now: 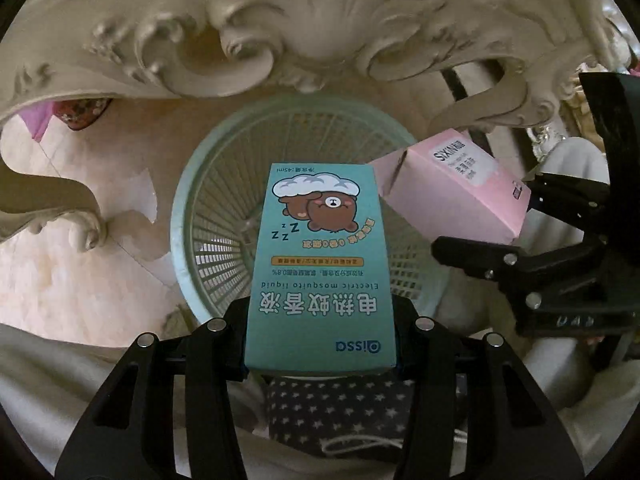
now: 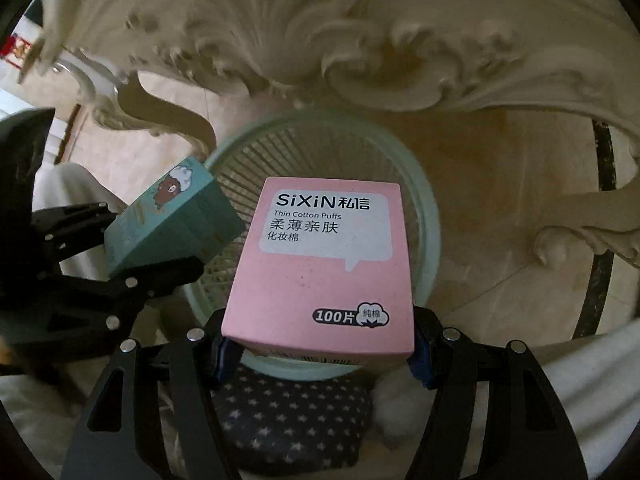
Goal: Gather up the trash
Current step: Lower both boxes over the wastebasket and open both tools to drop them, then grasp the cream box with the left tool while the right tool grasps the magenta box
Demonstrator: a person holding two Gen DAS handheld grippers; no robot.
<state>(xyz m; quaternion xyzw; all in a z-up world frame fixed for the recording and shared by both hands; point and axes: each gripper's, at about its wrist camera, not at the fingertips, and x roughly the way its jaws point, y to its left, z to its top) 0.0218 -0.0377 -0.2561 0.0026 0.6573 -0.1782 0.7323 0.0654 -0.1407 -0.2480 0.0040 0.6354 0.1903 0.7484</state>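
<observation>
My left gripper is shut on a teal box with a sleeping bear on it, held over a pale green slatted waste basket on the floor below. The right gripper is shut on a pink cotton-puff box, hanging over the same basket. Each view shows the other box too: the pink box at the right of the left wrist view, the teal box at the left of the right wrist view. The basket looks empty inside.
A cream carved table apron with scrollwork arches above the basket, and one curled leg stands at its left. The floor is beige marble tile. A star-patterned dark slipper and pale trouser legs lie under the grippers.
</observation>
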